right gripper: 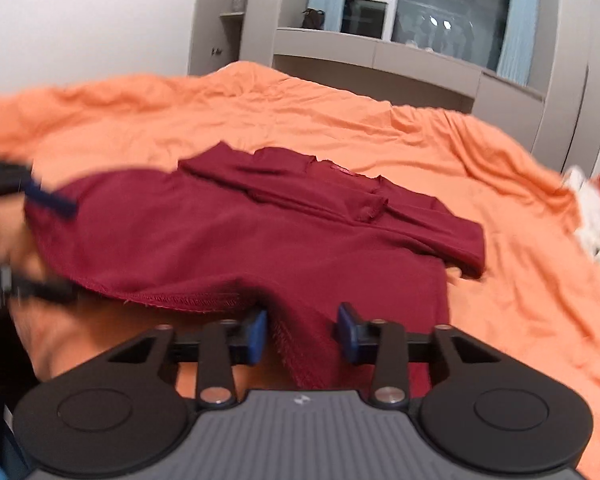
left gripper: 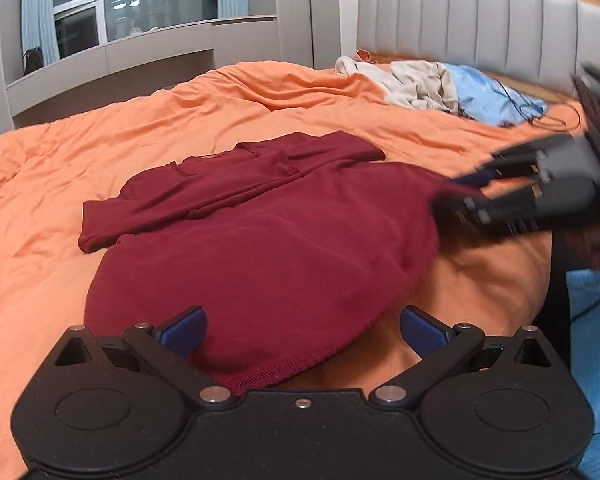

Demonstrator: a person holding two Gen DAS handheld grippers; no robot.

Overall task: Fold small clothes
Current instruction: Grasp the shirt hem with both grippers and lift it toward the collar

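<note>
Shirt (left gripper: 268, 232) on bed (left gripper: 60, 184), sleeves folded in — hem fold starting. Right claw (right gripper: 302, 334) half-closed around hem, not clamped; left claw (left gripper: 302, 330) released. Next: pinch both corners.

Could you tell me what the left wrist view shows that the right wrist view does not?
Only the left wrist view shows the padded grey headboard, the blue cloth in the heap below it, and the left gripper with its jaws wide open at the hem.

Only the right wrist view shows the right gripper from behind, with a bunched corner of the hem between its pads, and the wall shelf.

Both show the dark red shirt with its sleeves folded in, the orange bedspread and the window.
</note>
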